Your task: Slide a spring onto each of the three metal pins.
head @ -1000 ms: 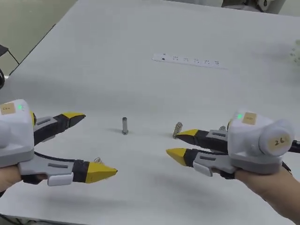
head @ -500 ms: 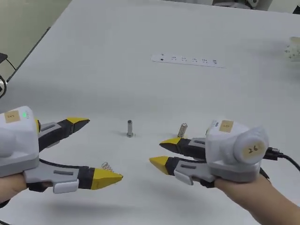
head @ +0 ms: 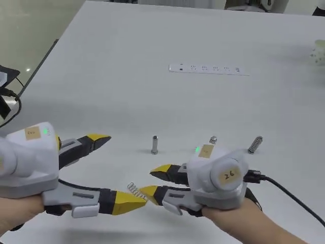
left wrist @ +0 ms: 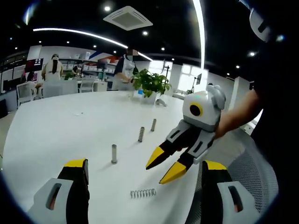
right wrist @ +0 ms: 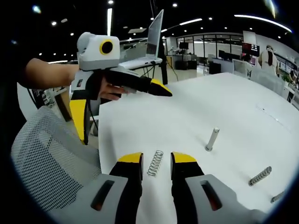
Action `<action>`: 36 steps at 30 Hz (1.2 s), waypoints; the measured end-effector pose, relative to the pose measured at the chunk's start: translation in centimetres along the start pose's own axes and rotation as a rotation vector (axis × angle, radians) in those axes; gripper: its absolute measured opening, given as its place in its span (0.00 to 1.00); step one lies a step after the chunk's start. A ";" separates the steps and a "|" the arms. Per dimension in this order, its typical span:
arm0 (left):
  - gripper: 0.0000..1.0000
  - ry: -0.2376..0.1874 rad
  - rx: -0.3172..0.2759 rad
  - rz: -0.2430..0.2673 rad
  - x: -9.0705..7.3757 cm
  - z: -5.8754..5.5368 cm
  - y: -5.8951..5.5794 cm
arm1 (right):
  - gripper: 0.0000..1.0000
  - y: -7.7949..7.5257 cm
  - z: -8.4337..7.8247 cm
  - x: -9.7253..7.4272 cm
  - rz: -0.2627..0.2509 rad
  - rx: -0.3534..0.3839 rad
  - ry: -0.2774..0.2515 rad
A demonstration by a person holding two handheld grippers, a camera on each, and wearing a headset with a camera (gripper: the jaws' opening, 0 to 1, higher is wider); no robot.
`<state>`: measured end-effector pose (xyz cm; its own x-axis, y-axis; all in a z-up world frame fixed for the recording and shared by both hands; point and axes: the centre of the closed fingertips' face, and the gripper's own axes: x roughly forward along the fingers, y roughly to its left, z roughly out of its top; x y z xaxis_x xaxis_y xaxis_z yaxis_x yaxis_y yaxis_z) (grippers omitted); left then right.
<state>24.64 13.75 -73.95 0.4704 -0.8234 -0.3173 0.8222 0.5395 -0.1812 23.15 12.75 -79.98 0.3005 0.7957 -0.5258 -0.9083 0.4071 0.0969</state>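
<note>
A loose spring (head: pixel 133 188) lies flat on the white table, just ahead of my right gripper (head: pixel 152 181). That gripper is open, and the spring (right wrist: pixel 155 163) lies in line with the gap between its yellow tips. My left gripper (head: pixel 118 169) is open wide, with the spring (left wrist: pixel 143 192) lying between its jaws but untouched. A bare metal pin (head: pixel 155 144) stands upright behind them. To its right stand two more pins, one (head: pixel 213 140) partly hidden behind the right gripper, the other (head: pixel 255 145) with a spring around it.
A white power strip (head: pixel 208 69) lies across the far middle of the table (head: pixel 101 76). A black cable (head: pixel 284 188) trails right from the right gripper. The table's near edge runs close under both hands. A mesh chair (right wrist: pixel 42 158) sits beside it.
My right gripper has moved left, from beside the two right pins to the loose spring. The left gripper has held about the same spot. The head camera has shifted.
</note>
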 end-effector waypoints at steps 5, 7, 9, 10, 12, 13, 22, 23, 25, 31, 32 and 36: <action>0.98 -0.005 -0.007 -0.013 0.1 -0.2 -0.3 | 0.21 0.2 -2.0 1.5 -0.010 0.004 0.071; 0.98 -0.002 -0.011 -0.014 0.2 -0.4 -0.3 | 0.21 0.1 -2.4 1.9 -0.012 0.004 0.082; 0.98 0.000 -0.019 -0.013 0.2 -0.5 -0.3 | 0.20 0.1 -3.1 2.3 -0.011 -0.001 0.104; 0.98 0.000 -0.022 -0.012 0.3 -0.5 -0.3 | 0.20 0.1 -3.3 2.5 -0.009 -0.003 0.107; 0.98 -0.001 -0.026 -0.004 0.3 -0.5 -0.3 | 0.19 0.2 -3.7 2.8 -0.001 -0.020 0.120; 0.98 -0.001 -0.027 -0.002 0.3 -0.5 -0.3 | 0.19 0.2 -3.7 2.9 0.000 -0.022 0.121; 0.98 0.005 -0.039 0.014 -0.1 -0.8 -0.6 | 0.10 -0.1 -4.1 3.5 0.006 -0.089 0.130; 0.98 0.009 -0.037 0.015 -0.1 -0.9 -0.7 | 0.09 -0.1 -4.1 3.5 0.004 -0.105 0.128; 0.98 0.009 -0.036 0.017 -0.2 -0.9 -0.8 | 0.09 0.2 -4.0 3.5 0.017 -0.142 0.130; 0.98 0.000 -0.031 0.019 0.1 -0.7 -1.1 | 0.08 0.6 -3.6 2.4 0.052 -0.170 0.122; 0.97 0.001 -0.030 0.018 0.1 -0.7 -1.2 | 0.08 0.6 -3.5 2.2 0.052 -0.174 0.122; 0.97 0.000 -0.021 0.010 0.7 -0.5 -1.5 | 0.08 -0.2 -2.9 0.8 0.051 -0.184 0.110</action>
<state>23.58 12.50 -74.37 0.4781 -0.8182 -0.3194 0.8108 0.5509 -0.1977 22.70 12.00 -82.87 0.2283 0.7556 -0.6139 -0.9624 0.2705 -0.0250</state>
